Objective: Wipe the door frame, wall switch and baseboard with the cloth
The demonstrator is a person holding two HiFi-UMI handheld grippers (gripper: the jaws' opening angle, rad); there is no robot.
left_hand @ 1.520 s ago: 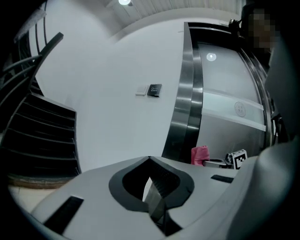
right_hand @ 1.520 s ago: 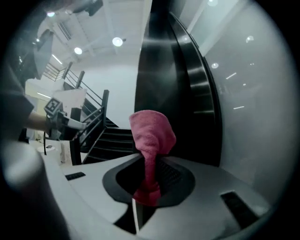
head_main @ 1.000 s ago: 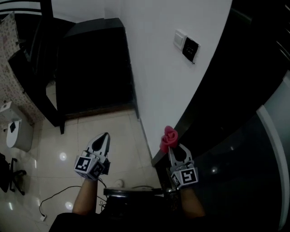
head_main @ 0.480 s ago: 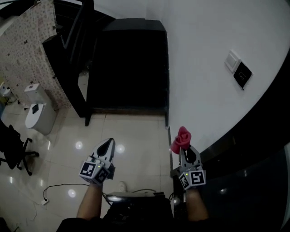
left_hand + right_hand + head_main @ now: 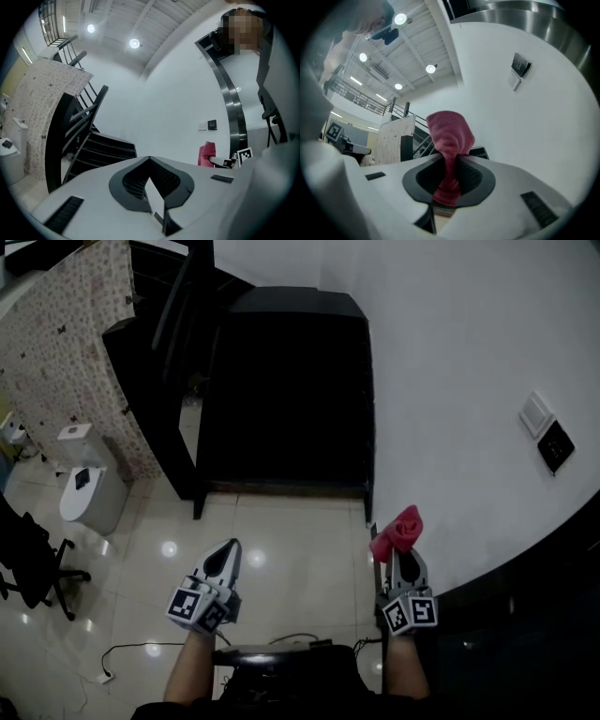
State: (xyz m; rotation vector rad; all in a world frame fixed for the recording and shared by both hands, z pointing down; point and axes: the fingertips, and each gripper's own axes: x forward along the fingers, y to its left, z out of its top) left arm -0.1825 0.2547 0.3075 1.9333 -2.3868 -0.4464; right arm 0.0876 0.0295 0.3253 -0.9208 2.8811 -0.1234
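My right gripper (image 5: 397, 557) is shut on a red cloth (image 5: 397, 529), which bunches up above the jaws (image 5: 449, 135). It hangs low beside the white wall, near the dark baseboard (image 5: 371, 514). The white wall switch (image 5: 535, 414) and a black panel (image 5: 556, 447) sit higher on the wall, far right of the cloth. The dark door frame (image 5: 525, 610) curves along the lower right. My left gripper (image 5: 225, 557) is shut and empty over the tiled floor. From the left gripper view the cloth (image 5: 206, 154), switch (image 5: 202, 125) and steel frame (image 5: 234, 117) show at the right.
A black staircase (image 5: 281, 381) stands straight ahead against the wall. A patterned partition (image 5: 66, 352) and a toilet (image 5: 89, 491) are at the left, with a black chair (image 5: 28, 563) nearer. A cable (image 5: 127, 650) lies on the glossy tiles by my feet.
The head view has swung left: the switch and door frame slid to the right edge and the staircase came to the centre. Both grippers keep their pose; the cloth stays held.
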